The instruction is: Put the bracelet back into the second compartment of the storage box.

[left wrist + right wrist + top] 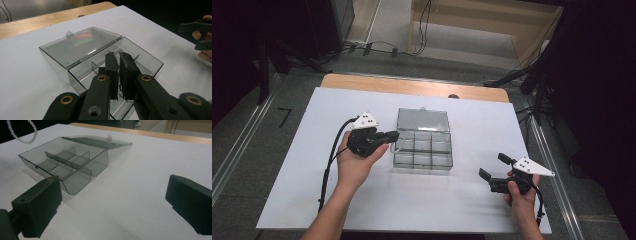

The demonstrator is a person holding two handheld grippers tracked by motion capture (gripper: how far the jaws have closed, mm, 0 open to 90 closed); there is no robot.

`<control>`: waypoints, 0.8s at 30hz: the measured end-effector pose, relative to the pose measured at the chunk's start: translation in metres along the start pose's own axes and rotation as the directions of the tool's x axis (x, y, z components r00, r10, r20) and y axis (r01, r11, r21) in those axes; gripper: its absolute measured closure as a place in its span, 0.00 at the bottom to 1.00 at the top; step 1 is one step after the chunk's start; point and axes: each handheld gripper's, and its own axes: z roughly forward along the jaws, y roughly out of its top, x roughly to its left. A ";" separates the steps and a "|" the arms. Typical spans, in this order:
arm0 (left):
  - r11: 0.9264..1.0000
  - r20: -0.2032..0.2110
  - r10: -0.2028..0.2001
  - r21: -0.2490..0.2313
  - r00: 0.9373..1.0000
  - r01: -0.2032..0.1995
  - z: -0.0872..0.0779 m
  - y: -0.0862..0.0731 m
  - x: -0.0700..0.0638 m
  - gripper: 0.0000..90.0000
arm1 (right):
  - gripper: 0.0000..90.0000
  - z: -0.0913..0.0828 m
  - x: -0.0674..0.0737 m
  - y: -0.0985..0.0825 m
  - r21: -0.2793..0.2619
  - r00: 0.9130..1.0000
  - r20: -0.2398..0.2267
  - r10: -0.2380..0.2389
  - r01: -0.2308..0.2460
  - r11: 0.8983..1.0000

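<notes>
Smoky plastic box (423, 145) open, left gripper (393, 135) fingers together at it, right gripper (493, 166) fingers apart.

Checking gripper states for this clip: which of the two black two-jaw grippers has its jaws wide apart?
The right gripper, on bare table right of the clear smoky plastic compartment box; the left gripper is shut at the box's left wall.

your box (423, 145) is clear, smoke-grey plastic, dividers and all; its lid (80, 45) is the same tint, with a faint rainbow sheen across the middle; your left gripper (393, 135) is black, with brass-coloured rings at the pivots and a white plate on top; your right gripper (495, 166) is black too, with the same white plate; the sheet (312, 165) under it all is plain white; the table (412, 86) edge beyond shows light wood.
</notes>
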 end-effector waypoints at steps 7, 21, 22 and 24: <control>1.000 0.006 0.000 -0.002 1.000 0.000 0.006 0.002 0.000 0.95 | 0.00 0.000 0.000 0.000 0.001 1.000 -0.002 -0.005 0.005 1.000; 1.000 0.026 -0.006 -0.008 1.000 0.006 0.020 0.005 -0.002 0.95 | 0.00 0.000 -0.001 0.000 0.000 1.000 0.000 -0.001 0.001 1.000; 1.000 0.026 -0.006 -0.009 1.000 0.006 0.020 0.005 -0.002 0.95 | 0.00 -0.001 -0.001 0.000 0.000 1.000 -0.001 0.000 0.000 1.000; 1.000 0.030 -0.008 -0.010 1.000 0.009 0.022 0.006 -0.003 0.95 | 0.00 -0.001 -0.001 0.000 -0.004 1.000 -0.001 -0.002 0.002 1.000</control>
